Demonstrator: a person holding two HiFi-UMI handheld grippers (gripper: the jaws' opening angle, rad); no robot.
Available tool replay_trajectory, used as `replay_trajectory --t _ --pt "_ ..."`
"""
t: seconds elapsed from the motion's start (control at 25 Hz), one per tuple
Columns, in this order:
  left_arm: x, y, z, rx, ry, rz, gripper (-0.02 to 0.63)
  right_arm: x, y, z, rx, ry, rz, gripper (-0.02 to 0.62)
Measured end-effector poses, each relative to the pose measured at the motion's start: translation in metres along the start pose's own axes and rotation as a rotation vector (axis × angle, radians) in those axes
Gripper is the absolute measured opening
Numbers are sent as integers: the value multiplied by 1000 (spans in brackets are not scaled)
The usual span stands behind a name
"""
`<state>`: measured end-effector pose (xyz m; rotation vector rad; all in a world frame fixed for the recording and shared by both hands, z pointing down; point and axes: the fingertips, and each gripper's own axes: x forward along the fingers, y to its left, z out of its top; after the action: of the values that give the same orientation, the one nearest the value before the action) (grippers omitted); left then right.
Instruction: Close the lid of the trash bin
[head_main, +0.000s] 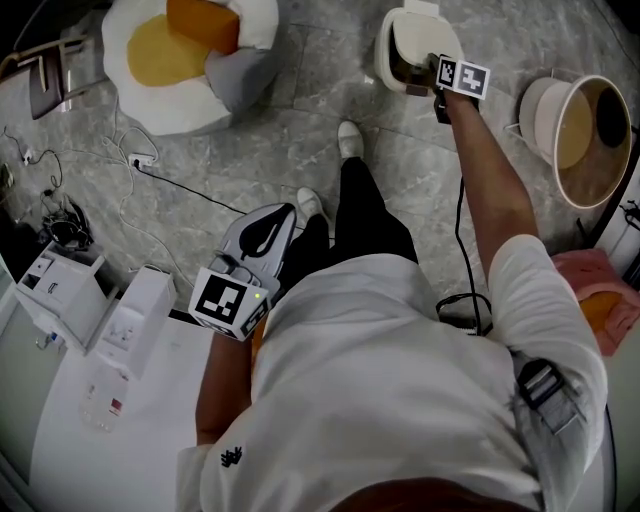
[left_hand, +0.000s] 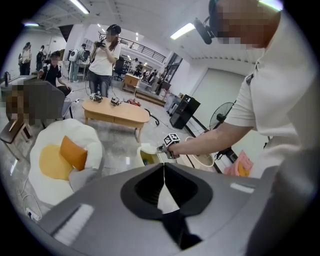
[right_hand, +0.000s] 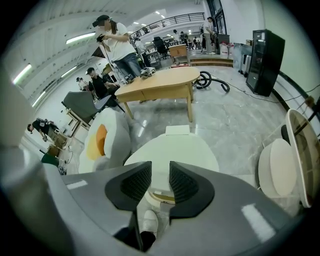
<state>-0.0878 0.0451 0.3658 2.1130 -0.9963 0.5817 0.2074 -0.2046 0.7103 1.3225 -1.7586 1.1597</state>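
Only the black-and-white square patterns on the marker cubes (head_main: 462, 76) read clearly. The print on the white boxes (head_main: 60, 290), which lie on a white counter (head_main: 90, 450) well away from the trash bin at the person's left, is too small to make out. The cream trash bin (head_main: 392, 50) stands on a grey, marble-veined tile floor (head_main: 300, 150), just ahead of the person's white shoes (head_main: 349, 138). Its lid (right_hand: 175, 152) is tilted partway down, and a slit of yellowish rim shows under its front edge. The right claw (right_hand: 160, 172) is at that front edge with its jaws apart and the lid's lip in the gap between them; whether the pads touch it cannot be told. The left claw (left_hand: 163, 169), well back from the bin beside the person's hip, has its jaws pressed together on nothing. Left of the bin sits an egg-shaped beanbag (head_main: 190, 70) with an orange cushion (head_main: 203, 22), and right of the bin is a round pale tub (head_main: 585, 140). Beyond the bin stretches an open hall with a low wooden table (right_hand: 160, 82), strip lights (right_hand: 95, 36) and other people (right_hand: 117, 42).
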Motion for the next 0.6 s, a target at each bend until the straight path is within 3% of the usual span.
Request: replay_trajectory --t 0.6 --pt "18 6 -7 -26 41 -21 58 28 -8 -54 -22 107 -18 92"
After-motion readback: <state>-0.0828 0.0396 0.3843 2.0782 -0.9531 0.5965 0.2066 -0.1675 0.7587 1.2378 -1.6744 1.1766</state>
